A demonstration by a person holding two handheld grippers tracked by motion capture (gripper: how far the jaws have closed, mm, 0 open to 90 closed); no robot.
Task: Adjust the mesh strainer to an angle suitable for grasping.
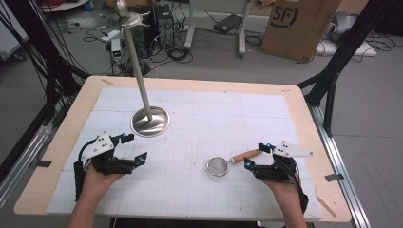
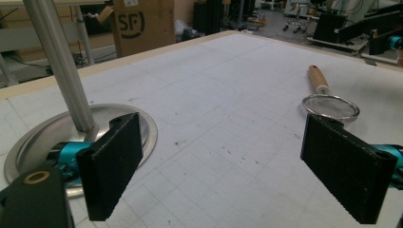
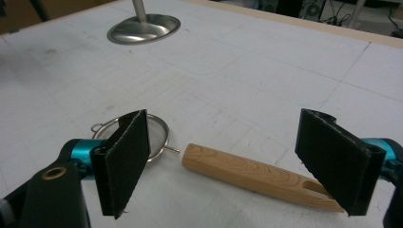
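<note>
White gridded table (image 1: 214, 190) carries a metal stand (image 1: 150, 121) beyond the strainer (image 1: 218, 166); both claws, left (image 1: 134, 149) and right (image 1: 254, 155), spread empty.

Open mat — stand (image 1: 150, 121) far-left

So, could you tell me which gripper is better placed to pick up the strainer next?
Right. The right gripper has open jaws straddling the strainer's wooden handle, while the left gripper sits open beside the metal stand, well away from it.
</note>
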